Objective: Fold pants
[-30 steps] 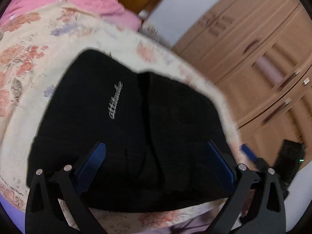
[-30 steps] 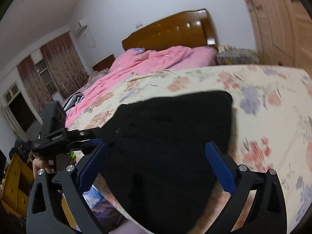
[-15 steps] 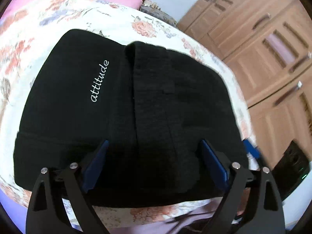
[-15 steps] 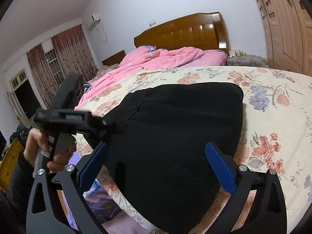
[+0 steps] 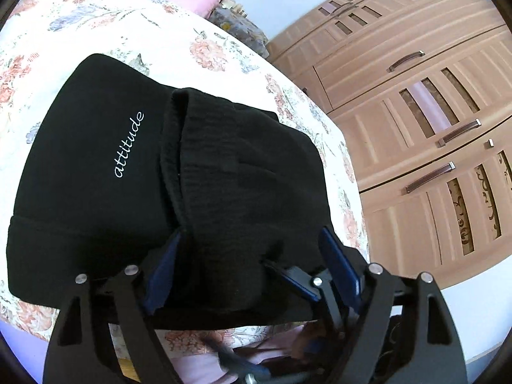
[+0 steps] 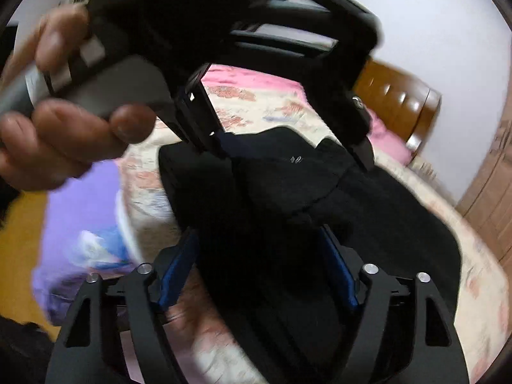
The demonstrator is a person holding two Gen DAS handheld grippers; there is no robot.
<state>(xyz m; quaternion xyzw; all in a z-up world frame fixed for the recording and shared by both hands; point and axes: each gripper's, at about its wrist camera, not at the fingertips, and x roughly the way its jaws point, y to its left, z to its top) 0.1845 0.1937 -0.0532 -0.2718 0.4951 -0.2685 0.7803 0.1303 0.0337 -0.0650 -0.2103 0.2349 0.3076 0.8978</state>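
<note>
Left tongs (image 5: 249, 233) are standing fairly wide and have just been closing, and both blue pads (image 5: 161, 275) are lying against a raised ridge of the black pants (image 5: 96, 160), which is bunching up between them, so I am gripping that fold. To the left of the ridge the pants are lying flat, with the white word "attitude" (image 5: 129, 144) running up the cloth. They are resting folded on the flowered sheet of the bed (image 5: 160, 32), close to its near edge. Just inside my right-hand pad, one blue-tipped finger of the other tongs is poking in against the same fold. Beyond the bed on the right, a brown wardrobe (image 5: 416, 128) is filling the wall.

From the right wrist view, my left hand (image 6: 64, 121) is wrapping around the handle at the upper left, and everything is blurring. Below it something purple (image 6: 80, 208) is hanging off the bed's side. Right tongs (image 6: 257, 232) have just been closing too; black cloth is filling the gap between their pads, but I cannot tell whether they are pinching it. A wooden headboard (image 6: 400, 96) is showing at the far right.
</note>
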